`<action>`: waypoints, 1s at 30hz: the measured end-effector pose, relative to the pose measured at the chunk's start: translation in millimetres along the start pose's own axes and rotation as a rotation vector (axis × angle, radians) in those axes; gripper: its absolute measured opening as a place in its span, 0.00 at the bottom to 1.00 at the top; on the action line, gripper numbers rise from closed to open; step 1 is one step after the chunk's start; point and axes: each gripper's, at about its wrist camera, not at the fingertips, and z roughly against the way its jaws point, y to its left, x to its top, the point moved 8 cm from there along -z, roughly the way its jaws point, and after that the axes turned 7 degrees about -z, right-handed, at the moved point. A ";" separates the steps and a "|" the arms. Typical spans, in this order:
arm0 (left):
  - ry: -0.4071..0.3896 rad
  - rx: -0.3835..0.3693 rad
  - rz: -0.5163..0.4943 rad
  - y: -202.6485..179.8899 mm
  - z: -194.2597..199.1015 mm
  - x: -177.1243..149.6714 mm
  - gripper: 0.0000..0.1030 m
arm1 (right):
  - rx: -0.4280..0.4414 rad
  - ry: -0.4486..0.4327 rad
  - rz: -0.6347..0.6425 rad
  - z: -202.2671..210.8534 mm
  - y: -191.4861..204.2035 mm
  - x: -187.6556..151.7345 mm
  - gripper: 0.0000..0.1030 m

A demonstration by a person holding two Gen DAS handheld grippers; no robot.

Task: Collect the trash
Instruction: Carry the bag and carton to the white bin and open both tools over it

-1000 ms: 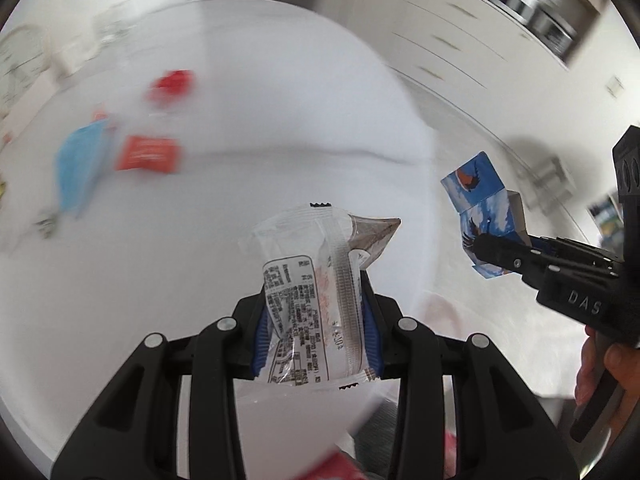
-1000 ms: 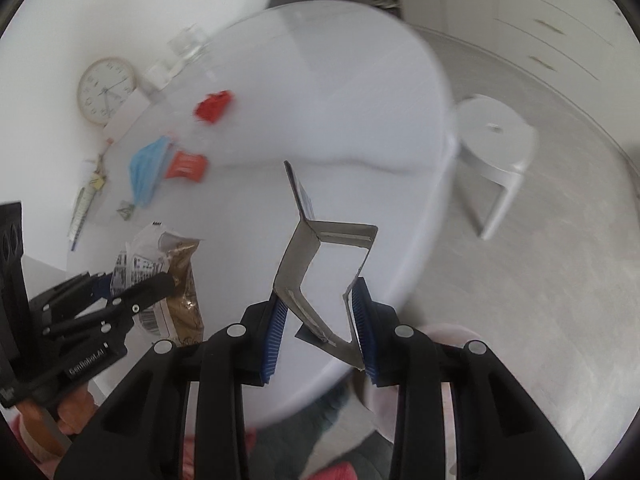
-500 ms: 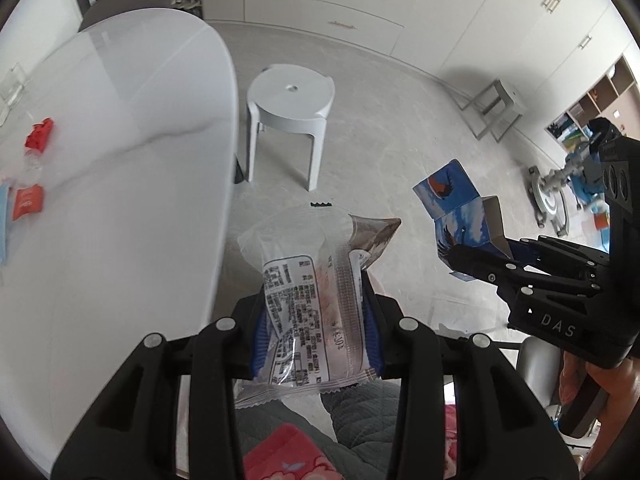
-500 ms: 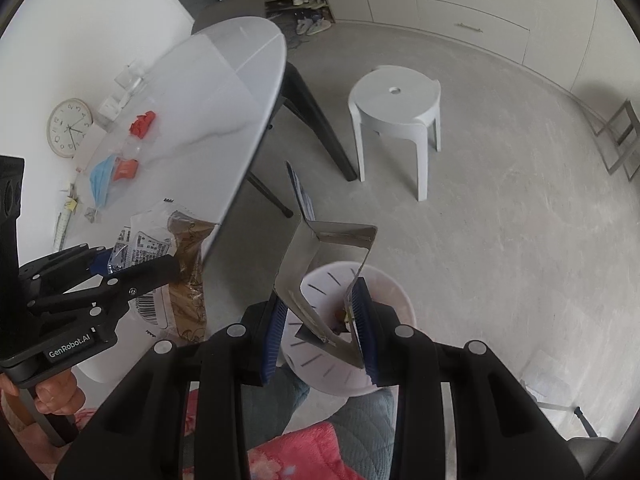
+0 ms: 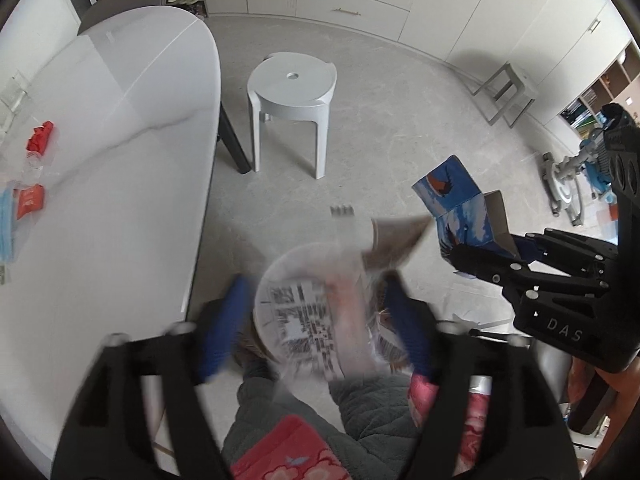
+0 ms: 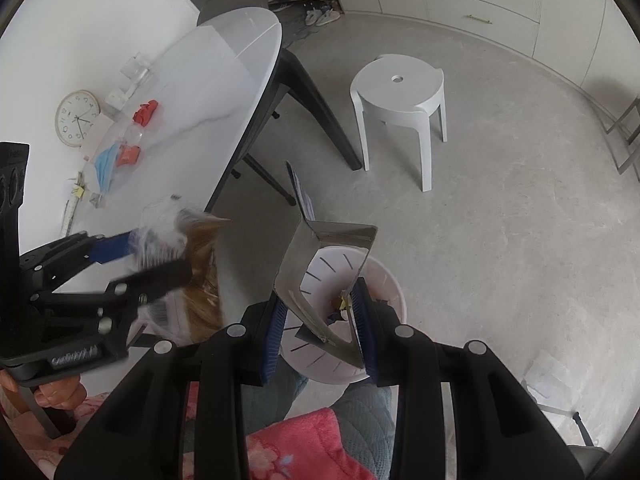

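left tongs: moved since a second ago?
Yes. The left tongs swung off the white table and now hang over the pink bin on the floor. Jaws just opened; the snack wrapper sits loose between them.

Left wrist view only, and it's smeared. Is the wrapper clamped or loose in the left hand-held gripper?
Observer: Loose, it seems. In the right wrist view the left hand-held gripper has just been opening. Its jaws stand apart, with the blurred wrapper between them.
Operator: What does the right one hold?
Observer: The right hand-held gripper is shut on the opened carton, seen from its grey inner side.
Operator: Is the bin under it?
Observer: From that camera the bin shows on the floor right behind the carton, with some scraps inside.
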 end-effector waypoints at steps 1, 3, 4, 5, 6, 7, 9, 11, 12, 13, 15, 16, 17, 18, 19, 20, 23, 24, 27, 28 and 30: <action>-0.002 0.004 -0.002 0.7 1.3 -0.3 0.86 | 0.003 0.001 -0.001 -0.5 0.4 0.1 0.33; -0.006 0.006 -0.008 1.9 3.0 0.1 0.91 | 0.006 0.001 -0.003 -1.3 0.9 1.3 0.33; -0.006 0.011 -0.009 3.8 3.8 -0.7 0.92 | 0.007 0.002 -0.004 -1.5 1.3 0.9 0.33; -0.007 0.012 -0.009 5.4 4.7 -1.6 0.92 | 0.008 0.003 -0.004 -2.0 1.6 0.2 0.33; -0.008 0.012 -0.008 8.0 5.8 -2.5 0.92 | 0.008 0.003 -0.004 -2.5 2.9 0.2 0.33; -0.008 0.012 -0.006 9.8 6.7 -3.5 0.92 | 0.008 0.006 -0.005 -3.5 4.7 -0.2 0.34; -0.009 0.013 0.003 12.9 8.6 -3.3 0.92 | 0.008 0.009 -0.003 -4.4 5.6 -0.2 0.34; -0.012 0.015 0.018 20.3 10.6 -4.1 0.92 | 0.010 0.014 0.001 -5.6 10.1 -1.7 0.34; -0.013 0.016 0.023 22.8 11.5 -3.7 0.92 | 0.009 0.017 0.005 -6.5 12.6 -2.3 0.34; -0.016 0.016 0.030 26.8 13.3 -3.6 0.92 | 0.008 0.022 0.008 -7.6 15.1 -3.5 0.34; -0.022 0.017 0.044 29.1 16.0 -1.9 0.92 | 0.008 0.031 0.016 -10.2 20.7 -6.6 0.34; -0.028 0.019 0.052 32.2 17.9 -1.5 0.92 | 0.007 0.036 0.021 -11.7 23.5 -8.3 0.34; -0.032 0.021 0.060 33.1 19.2 -1.2 0.92 | 0.006 0.042 0.026 -13.4 25.9 -10.2 0.34; -0.036 0.023 0.064 35.6 20.1 -1.0 0.92 | 0.006 0.052 0.037 -15.9 29.7 -13.0 0.34; -0.038 0.026 0.068 35.7 20.0 -0.9 0.92 | 0.002 0.060 0.049 -18.1 33.1 -15.5 0.34; -0.038 0.027 0.070 36.5 20.6 -1.2 0.92 | -0.003 0.067 0.060 -20.2 36.0 -17.9 0.34; -0.037 0.029 0.072 38.2 21.6 -1.8 0.92 | -0.008 0.104 0.085 -27.9 44.6 -26.2 0.57; -0.036 0.029 0.073 38.9 21.8 -1.7 0.92 | -0.021 0.118 0.086 -31.1 46.3 -28.2 0.80; -0.036 0.031 0.079 40.6 21.5 -2.3 0.92 | -0.090 0.112 0.103 -36.2 45.7 -28.0 0.97; -0.035 0.033 0.082 41.5 21.5 -2.1 0.92 | -0.097 0.119 0.105 -37.9 46.1 -29.7 0.97; -0.036 0.034 0.088 43.6 21.8 -2.0 0.92 | -0.116 0.136 0.099 -42.2 44.2 -30.8 0.97</action>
